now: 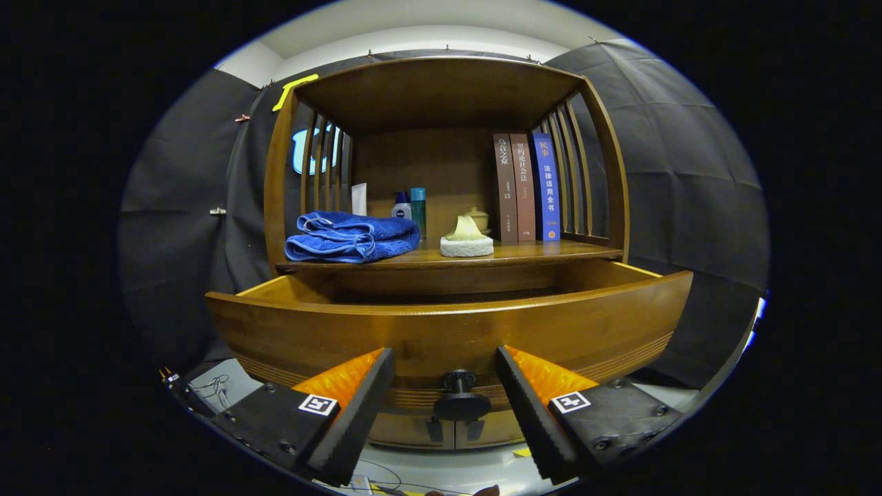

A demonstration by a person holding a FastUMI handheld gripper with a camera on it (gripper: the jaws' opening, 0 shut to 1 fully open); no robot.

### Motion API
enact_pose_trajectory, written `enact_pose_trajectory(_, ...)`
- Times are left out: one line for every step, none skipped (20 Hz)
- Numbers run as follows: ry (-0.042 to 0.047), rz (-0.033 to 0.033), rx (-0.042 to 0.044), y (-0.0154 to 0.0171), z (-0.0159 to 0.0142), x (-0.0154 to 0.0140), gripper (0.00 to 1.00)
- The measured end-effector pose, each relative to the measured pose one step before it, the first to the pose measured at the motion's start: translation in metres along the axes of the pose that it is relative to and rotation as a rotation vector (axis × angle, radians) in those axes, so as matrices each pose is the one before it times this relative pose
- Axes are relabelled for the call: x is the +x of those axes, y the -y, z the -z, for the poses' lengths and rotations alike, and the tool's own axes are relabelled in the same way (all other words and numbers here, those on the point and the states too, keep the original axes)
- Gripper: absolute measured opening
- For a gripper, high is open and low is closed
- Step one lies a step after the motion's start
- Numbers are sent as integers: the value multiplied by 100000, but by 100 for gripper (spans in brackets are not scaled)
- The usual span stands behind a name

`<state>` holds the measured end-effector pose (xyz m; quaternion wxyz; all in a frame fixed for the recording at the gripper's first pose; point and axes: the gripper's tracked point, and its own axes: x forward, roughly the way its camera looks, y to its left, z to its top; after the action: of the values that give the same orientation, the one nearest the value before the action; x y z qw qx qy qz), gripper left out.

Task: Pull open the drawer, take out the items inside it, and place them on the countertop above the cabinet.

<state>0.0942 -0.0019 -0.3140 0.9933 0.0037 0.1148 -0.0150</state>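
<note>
While drawer [448,324] stands pulled out, gripper [444,386] jaws gape, untouching, either side of knob [459,396]. Blue towel [351,238] on countertop [524,253], 11 o'clock fr. knob.

Your wooden drawer [448,331] stands pulled open, its curved front facing you, its dark round knob [460,396] low at the middle. Above it, the cabinet's countertop [537,253] carries a folded blue towel [350,238].

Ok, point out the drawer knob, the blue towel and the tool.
drawer knob [460,398]: gripper view, its round dark head.
blue towel [351,237]: gripper view, middle of the folds.
tool [444,396]: gripper view, midway between its open fingertips, either side of the knob.
</note>
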Motion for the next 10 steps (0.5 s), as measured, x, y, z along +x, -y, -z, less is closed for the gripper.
enact_pose_trajectory(-42, 194, -710, -39, 56, 663, 97)
enact_pose_trajectory(306, 189, -995, -27, -100, 666, 97)
enact_pose_trajectory(-88, 251, -1285, 28, 65, 805, 97)
enact_pose_trajectory(128, 236, -1334, -3, -74, 714, 97)
enact_pose_trajectory(-191, 128, -821, -47, 1, 619, 97)
enact_pose_trajectory(3, 117, -490, 221, 142, 955, 97)
enact_pose_trajectory(-126, 128, -104, -22, -45, 699, 97)
enact_pose_trajectory(-122, 72, -201, 6, -77, 695, 97)
enact_pose_trajectory(-86, 50, -98, -36, -29, 648, 97)
enact_pose_trajectory(-155, 36, -109, -19, -85, 570, 97)
